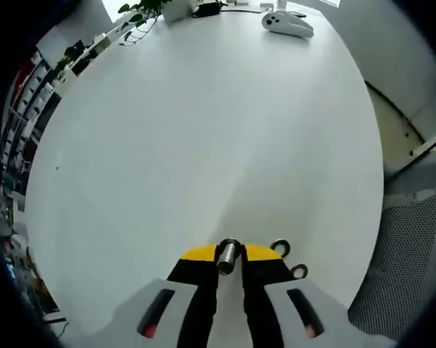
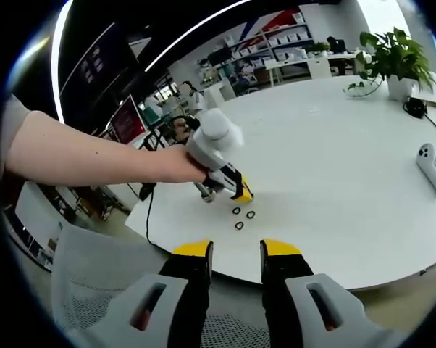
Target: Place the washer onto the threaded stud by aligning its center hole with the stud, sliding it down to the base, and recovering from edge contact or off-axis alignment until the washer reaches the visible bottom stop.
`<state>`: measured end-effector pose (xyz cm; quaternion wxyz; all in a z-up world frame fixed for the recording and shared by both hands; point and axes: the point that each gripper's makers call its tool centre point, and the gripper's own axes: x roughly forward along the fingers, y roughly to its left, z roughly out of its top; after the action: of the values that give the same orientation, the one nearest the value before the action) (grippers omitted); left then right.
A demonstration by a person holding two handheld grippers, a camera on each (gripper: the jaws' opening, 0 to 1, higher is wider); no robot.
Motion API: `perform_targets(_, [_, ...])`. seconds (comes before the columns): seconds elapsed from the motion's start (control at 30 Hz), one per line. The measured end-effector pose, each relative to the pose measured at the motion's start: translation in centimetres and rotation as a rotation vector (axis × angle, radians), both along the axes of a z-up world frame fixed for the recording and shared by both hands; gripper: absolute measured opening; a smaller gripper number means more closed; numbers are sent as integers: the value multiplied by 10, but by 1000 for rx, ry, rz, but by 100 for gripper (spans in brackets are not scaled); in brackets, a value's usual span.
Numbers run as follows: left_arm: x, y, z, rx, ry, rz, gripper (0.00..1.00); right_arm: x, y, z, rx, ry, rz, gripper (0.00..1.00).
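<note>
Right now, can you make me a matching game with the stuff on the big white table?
Things:
1. threaded stud
2. washers
3. potted plant
4. right claw

Places or states:
A. open, holding nothing
B. lying loose on the table
C. standing at the far edge of the table
D. gripped between the left claw's yellow tips

Pairs: 1-D, 2-B, 3-C, 4-A
</note>
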<state>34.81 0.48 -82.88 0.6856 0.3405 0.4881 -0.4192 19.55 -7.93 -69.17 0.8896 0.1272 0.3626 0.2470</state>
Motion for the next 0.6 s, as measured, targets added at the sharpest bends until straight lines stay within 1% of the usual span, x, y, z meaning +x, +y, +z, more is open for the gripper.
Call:
perform_targets(0.1, [-1, 0, 0, 0, -2, -2, 10, 0, 0, 0, -1, 1, 1, 29])
perform_targets(0.13, [-1, 1, 0, 5, -12, -19, 10, 0, 0, 0, -1, 1, 2, 28])
perform_targets(0.23, [-1, 2, -1, 8, -23, -29, 14, 0, 0, 0, -2, 1, 3, 28])
perform_targets(0.3, [-2, 3, 0, -5, -16, -11, 14, 0, 0, 0, -1, 1, 4, 28])
perform_targets(0.5, [-5, 15, 7, -3, -13, 11, 15, 0, 1, 0, -1, 0, 9, 28])
perform_targets(0.6, [-5, 21, 7, -9, -2, 33, 15, -1, 1, 1, -1, -1, 9, 28])
